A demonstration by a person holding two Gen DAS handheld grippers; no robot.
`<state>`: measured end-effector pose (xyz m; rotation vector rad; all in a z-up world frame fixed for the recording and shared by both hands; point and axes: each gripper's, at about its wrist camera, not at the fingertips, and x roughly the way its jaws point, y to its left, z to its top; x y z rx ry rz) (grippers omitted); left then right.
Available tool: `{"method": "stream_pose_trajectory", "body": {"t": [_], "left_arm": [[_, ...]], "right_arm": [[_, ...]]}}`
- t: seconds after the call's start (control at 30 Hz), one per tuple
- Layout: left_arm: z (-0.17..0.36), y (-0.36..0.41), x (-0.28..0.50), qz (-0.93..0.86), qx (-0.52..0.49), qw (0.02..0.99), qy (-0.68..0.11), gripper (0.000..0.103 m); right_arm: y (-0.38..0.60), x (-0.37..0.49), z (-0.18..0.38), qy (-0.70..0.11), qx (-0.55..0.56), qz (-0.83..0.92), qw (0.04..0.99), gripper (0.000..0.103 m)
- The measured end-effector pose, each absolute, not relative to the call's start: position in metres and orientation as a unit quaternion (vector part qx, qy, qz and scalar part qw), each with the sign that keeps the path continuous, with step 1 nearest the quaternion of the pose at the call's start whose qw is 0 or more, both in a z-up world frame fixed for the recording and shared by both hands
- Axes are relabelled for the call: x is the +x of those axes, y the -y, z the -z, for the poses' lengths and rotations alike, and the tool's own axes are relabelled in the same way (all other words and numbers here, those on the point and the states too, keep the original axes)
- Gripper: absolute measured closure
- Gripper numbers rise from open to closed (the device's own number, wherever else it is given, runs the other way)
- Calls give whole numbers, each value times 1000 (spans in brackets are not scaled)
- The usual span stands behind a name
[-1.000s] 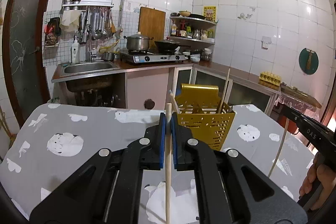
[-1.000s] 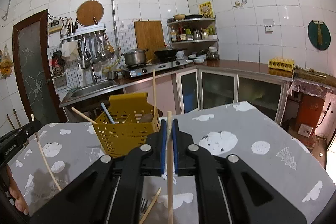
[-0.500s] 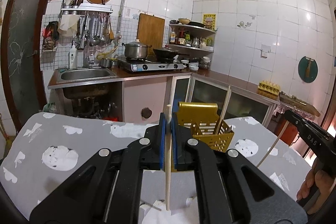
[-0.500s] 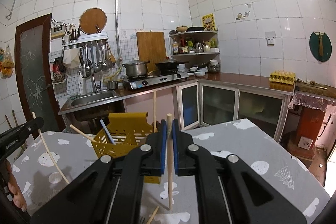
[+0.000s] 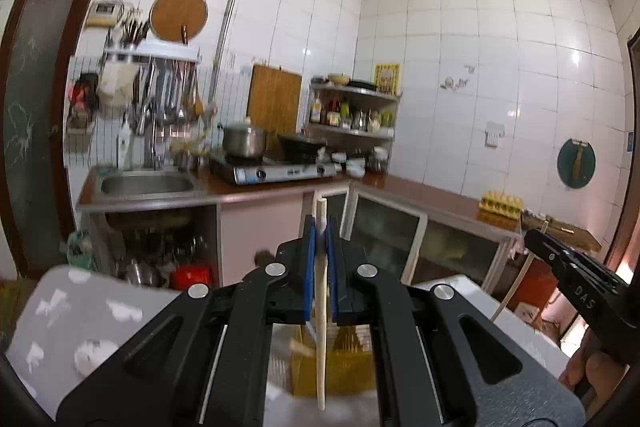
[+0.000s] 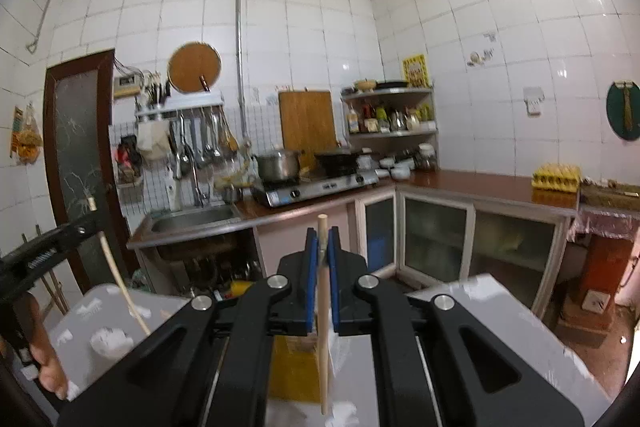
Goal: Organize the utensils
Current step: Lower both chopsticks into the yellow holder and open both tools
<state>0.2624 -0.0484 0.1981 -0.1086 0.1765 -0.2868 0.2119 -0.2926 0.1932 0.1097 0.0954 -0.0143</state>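
Your left tool [image 5: 320, 227] is clamping a pale wooden chopstick [image 5: 321, 327] between its blue pads [image 5: 308, 267], jaws closed on it. The stick is standing nearly upright, its blunt top poking out at twelve o'clock above the pads and its lower end hanging free at six o'clock, over the yellow utensil basket [image 5: 352, 367]. That basket is sitting low in the left wrist view, mostly hidden behind the tool's black arms, on the grey desk [image 5: 100, 311] with the white patches.

Your right tool [image 6: 323, 229] is doing the same: its jaws are closed on a second chopstick [image 6: 323, 347], also held close to upright, top end at twelve o'clock, bottom end dangling at six o'clock in front of the yellow basket [image 6: 296, 371]. The basket is blurred here, so you cannot tell what is lying inside it.

In the left wrist view your right tool is showing at four o'clock, with its stick slanting down from it and your hand [image 5: 592, 379] at the grip below. In the right wrist view your left tool is appearing at nine o'clock, its stick slanting down toward the desk [image 6: 500, 307], with your hand [image 6: 46, 367] at eight o'clock.

Both sticks are hanging clear of the desk and neither is touching the basket. Behind the desk, at twelve o'clock, the kitchen counter is carrying a sink [image 5: 146, 183] and a stove with a pot [image 5: 244, 141].
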Motion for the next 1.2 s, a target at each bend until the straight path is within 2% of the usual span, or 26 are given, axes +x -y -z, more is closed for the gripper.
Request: {"method": "stream_pose_trajectory", "body": {"t": [0.2,0.33,0.57,0.87,1.07,1.1,1.13,1.17,1.2], "left_arm": [[-223,62,288,127,-56,989,-58,99],[-222,73,314,111,-46,991,-50,99],[-185,83,355,109,-36,991,-71,99],[-120,75,383,109,-27,984,-141,98],[-114,64,369,118,-26,979,-166,96],[-116,63,364,119,-24,979,-166,87],[-121,61,356,121,-22,979,-164,73],[-126,59,348,121,-21,980,-160,63],[-130,57,339,119,-21,981,-154,44]], "right_arm": [[287,235,-229,-22,58,3,998,97],[285,257,-232,-20,68,2,997,97],[285,298,-201,-27,89,6,996,97],[274,341,-136,-118,39,6,992,97],[272,341,-114,-167,1,10,986,96],[273,337,-113,-175,0,12,984,96],[275,335,-113,-183,0,15,983,95],[276,332,-115,-191,1,18,981,94],[277,328,-116,-197,3,20,980,84]]}}
